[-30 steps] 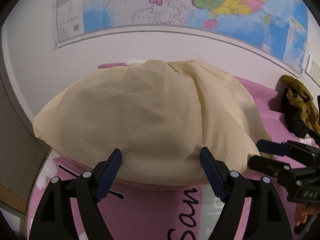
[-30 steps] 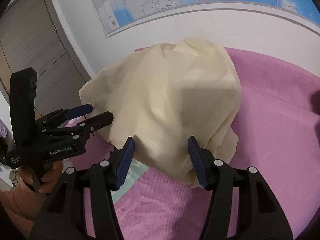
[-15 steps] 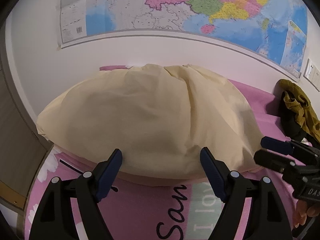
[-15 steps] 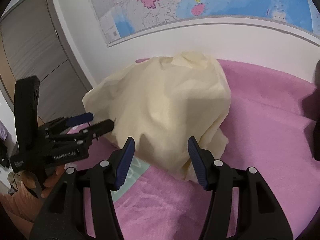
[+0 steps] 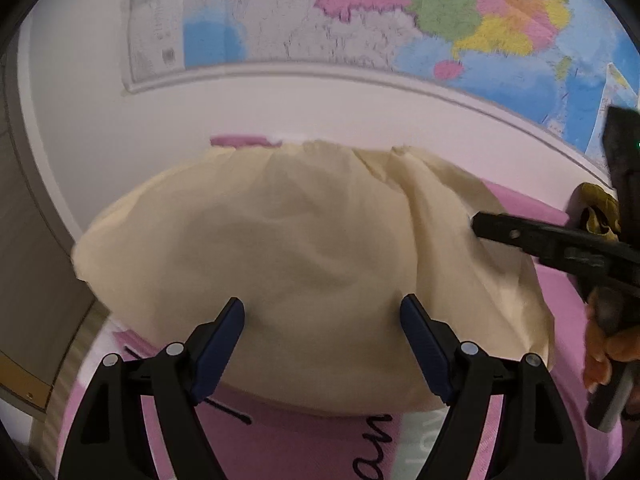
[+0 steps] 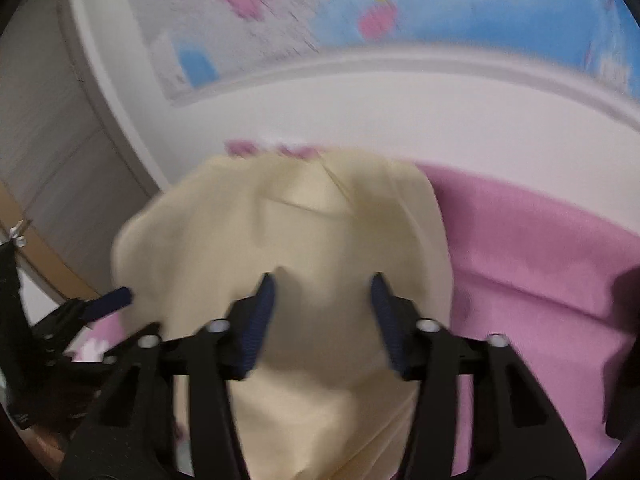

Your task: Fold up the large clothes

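right tongs point(image 6: 322, 320) advanced over cream garment point(image 5: 304, 264) — long axis left-right

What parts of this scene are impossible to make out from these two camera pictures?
- Right wrist view: motion blur smears the wall map, so nothing on it reads.
- Left wrist view: the cream garment covers most of the lettering on the pink sheet; only a few letters show.
- Left wrist view: the olive clothing is mostly hidden behind the right gripper.
- Both views: which kind of garment the cream one is cannot be told; it lies bunched.
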The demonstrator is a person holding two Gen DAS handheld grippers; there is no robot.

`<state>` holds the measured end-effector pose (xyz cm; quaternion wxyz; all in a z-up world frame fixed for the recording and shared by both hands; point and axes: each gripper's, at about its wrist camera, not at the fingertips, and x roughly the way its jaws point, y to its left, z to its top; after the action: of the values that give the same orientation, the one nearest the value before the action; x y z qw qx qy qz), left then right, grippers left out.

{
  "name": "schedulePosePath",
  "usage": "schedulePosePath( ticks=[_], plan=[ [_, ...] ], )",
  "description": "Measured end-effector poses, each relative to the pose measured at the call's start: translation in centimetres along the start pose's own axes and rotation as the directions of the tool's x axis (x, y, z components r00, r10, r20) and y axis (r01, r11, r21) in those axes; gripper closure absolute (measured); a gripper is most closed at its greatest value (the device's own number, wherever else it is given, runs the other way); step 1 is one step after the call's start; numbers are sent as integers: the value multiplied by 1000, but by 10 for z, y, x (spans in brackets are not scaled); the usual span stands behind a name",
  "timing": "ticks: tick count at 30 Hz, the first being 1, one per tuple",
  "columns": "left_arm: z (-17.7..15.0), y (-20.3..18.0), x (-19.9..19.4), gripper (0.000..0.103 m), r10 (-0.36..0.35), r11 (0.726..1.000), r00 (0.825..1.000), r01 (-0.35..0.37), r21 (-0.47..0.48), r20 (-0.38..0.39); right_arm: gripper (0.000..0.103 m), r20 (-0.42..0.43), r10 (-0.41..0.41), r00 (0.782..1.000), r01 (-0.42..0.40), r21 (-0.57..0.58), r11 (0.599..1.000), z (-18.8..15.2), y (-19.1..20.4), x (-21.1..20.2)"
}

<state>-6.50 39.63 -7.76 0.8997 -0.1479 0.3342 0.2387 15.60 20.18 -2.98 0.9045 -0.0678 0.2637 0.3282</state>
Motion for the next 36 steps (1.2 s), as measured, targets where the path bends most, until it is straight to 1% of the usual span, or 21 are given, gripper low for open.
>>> schedulePosePath(
  ticks=[2, 3, 5, 6, 8, 11, 12, 13, 16, 18, 20, 22, 24, 25, 26, 27, 28, 29, 31, 33, 36],
  plan=[
    [-1, 2, 7, 25, 1, 1000, 1000, -1, 2, -13, 63, -39, 20, 999, -18, 40, 999, -9, -13, 11],
    [-2, 2, 9, 25, 9, 1000, 1000, -9, 15, -12, 63, -37, 41, 998, -39, 60, 997, -16, -20, 11],
    [-2, 3, 8, 25, 10, 1000, 1000, -9, 24, -5, 62, -34, 42, 999, -39, 70, 997, -22, -23, 5],
    [-1, 3, 7, 25, 8, 1000, 1000, -8, 27, 1, 60, -31, 37, 999, -35, 73, 997, -24, -24, -1],
    [0, 6, 3, 25, 8, 1000, 1000, -8, 20, 9, 60, -8, 45, 999, -44, 54, 998, -28, -18, -16],
    [0, 10, -5, 25, -21, 1000, 999, 21, 19, 31, 60, 51, 86, 995, -85, -14, 996, -35, -2, -42],
    [-1, 9, -4, 25, -26, 999, 999, 25, 29, 25, 60, 51, 118, 992, -116, -37, 993, -39, 6, -47],
    [-3, 8, -2, 25, -17, 999, 1000, 16, 39, 18, 60, 52, 124, 991, -121, -59, 991, -43, 12, -51],
    [-8, 8, 2, 25, -10, 999, 1000, 9, 37, 10, 55, 36, 109, 993, -104, -133, 986, -57, 30, -50],
    [-10, 7, 0, 25, -8, 1000, 1000, 7, 29, 14, 53, -4, 63, 998, -63, -144, 988, -66, 33, -37],
    [-11, 5, -6, 25, 5, 999, 1000, -5, 34, 20, 53, 2, 73, 997, -72, -124, 990, -72, 31, -37],
    [-14, 5, -12, 21, 4, 999, 1000, -5, 38, 29, 52, 21, 93, 995, -90, -98, 991, -76, 29, -44],
    [-17, 4, -22, 8, 12, 999, 999, -14, 33, 50, 46, 59, 92, 994, -86, -104, 991, -78, 33, -56],
    [-20, 3, -27, 7, 14, 999, 998, -16, 31, 66, 40, 77, 87, 993, -79, -110, 991, -80, 37, -60],
    [-22, 2, -33, 7, 16, 999, 996, -19, 29, 84, 36, 97, 80, 992, -69, -113, 991, -82, 39, -67],
    [-25, 0, -41, 7, 21, 999, 994, -24, 27, 105, 36, 105, 77, 991, -65, -115, 991, -83, 40, -71],
    [-27, -1, -44, 7, 24, 999, 994, -27, 27, 111, 33, 114, 74, 991, -61, -117, 991, -85, 41, -77],
    [-29, -2, -49, 7, 26, 999, 994, -28, 22, 110, 27, 128, 64, 990, -49, -118, 992, -89, 44, -83],
    [-33, -4, -54, 7, 23, 1000, 993, -24, 12, 112, 23, 149, 58, 987, -40, -123, 992, -92, 47, -91],
    [-37, -6, -61, 7, 22, 1000, 993, -23, 8, 115, 14, 165, 52, 985, -30, -132, 991, -98, 52, -96],
    [-45, -9, -71, 7, 29, 1000, 993, -28, -5, 118, 6, 193, 40, 980, -12, -143, 990, -107, 58, -105]
  ],
)
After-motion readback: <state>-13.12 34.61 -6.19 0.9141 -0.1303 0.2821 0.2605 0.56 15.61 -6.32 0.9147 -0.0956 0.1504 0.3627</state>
